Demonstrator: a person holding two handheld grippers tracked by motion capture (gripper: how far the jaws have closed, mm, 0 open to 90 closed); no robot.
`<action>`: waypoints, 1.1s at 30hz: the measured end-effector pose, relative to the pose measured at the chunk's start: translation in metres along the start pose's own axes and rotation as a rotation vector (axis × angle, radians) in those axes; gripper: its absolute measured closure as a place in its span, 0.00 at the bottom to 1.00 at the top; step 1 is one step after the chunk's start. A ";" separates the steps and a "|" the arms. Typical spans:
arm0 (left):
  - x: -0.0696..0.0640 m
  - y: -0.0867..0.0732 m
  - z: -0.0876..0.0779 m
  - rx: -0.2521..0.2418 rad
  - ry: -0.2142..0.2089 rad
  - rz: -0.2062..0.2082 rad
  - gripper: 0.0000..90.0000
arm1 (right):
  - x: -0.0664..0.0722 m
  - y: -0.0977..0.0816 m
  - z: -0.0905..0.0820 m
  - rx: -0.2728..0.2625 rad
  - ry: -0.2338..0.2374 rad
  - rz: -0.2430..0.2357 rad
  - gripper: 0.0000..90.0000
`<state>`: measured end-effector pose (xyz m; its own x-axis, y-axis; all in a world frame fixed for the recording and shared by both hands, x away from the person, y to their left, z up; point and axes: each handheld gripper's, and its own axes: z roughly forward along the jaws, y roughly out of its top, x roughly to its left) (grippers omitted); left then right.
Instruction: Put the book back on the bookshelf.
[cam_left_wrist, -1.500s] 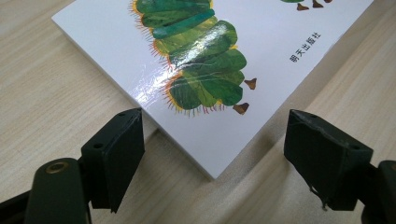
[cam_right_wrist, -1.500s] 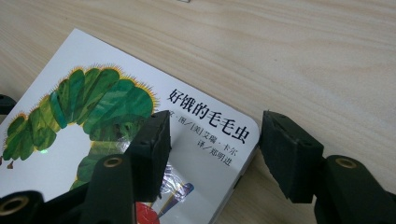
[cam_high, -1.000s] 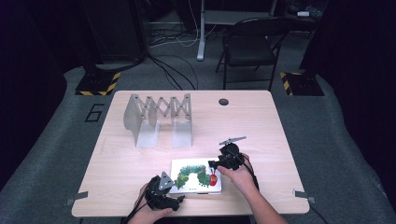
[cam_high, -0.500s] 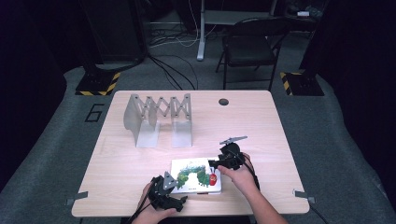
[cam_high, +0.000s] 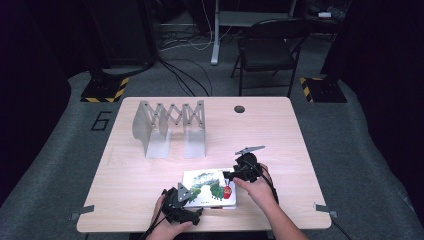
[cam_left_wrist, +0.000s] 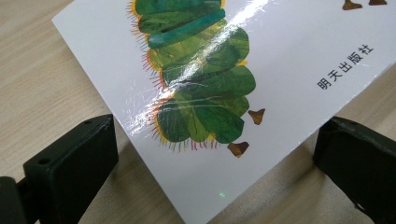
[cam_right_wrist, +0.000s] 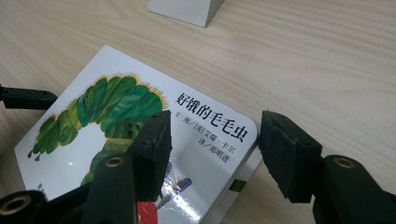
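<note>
Left gripper (cam_high: 186, 200): in my left hand at the near edge of the table, pointing at the near left corner of the book. Its jaws have just been opening and now stand spread wide, one on each side of that corner, neither pressing it. In the left gripper view the corner lies between them with a gap on both sides.

Right gripper (cam_high: 231, 174): in my right hand at the book's right end. The jaws stand partly apart. In the right gripper view one jaw sits over the cover and the other hangs off past the rounded corner, above the wood. I cannot tell whether the jaw over the cover touches it; nothing is pinched.

Book (cam_high: 210, 188): a white picture book with a green caterpillar on the cover and black Chinese lettering, lying flat, cover up, near the front edge of the table, between my two grippers.

Table (cam_high: 280, 130): light wood, with a small round hole (cam_high: 239, 109) toward the far edge.

Rack (cam_high: 169, 127): a grey folding stand with a zigzag top and two upright plates, left of centre, well beyond the book.

Chair (cam_high: 267, 50): a dark folding chair on the floor behind the table.
</note>
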<state>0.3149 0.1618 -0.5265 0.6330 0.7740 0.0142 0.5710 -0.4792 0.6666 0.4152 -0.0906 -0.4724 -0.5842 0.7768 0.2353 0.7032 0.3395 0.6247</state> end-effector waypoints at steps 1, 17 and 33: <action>0.000 0.000 0.000 0.006 0.009 -0.001 0.00 | 0.000 0.000 0.000 0.002 -0.001 0.004 0.49; -0.002 0.003 0.002 0.010 0.028 -0.026 0.00 | 0.005 0.003 -0.005 -0.012 -0.015 -0.018 0.49; -0.008 0.009 0.001 0.015 0.080 0.040 0.01 | 0.006 0.003 -0.004 -0.025 -0.019 -0.029 0.51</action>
<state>0.3159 0.1506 -0.5213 0.6119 0.7846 0.1001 0.5542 -0.5156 0.6535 0.4123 -0.0870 -0.4659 -0.5963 0.7767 0.2029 0.6754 0.3488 0.6498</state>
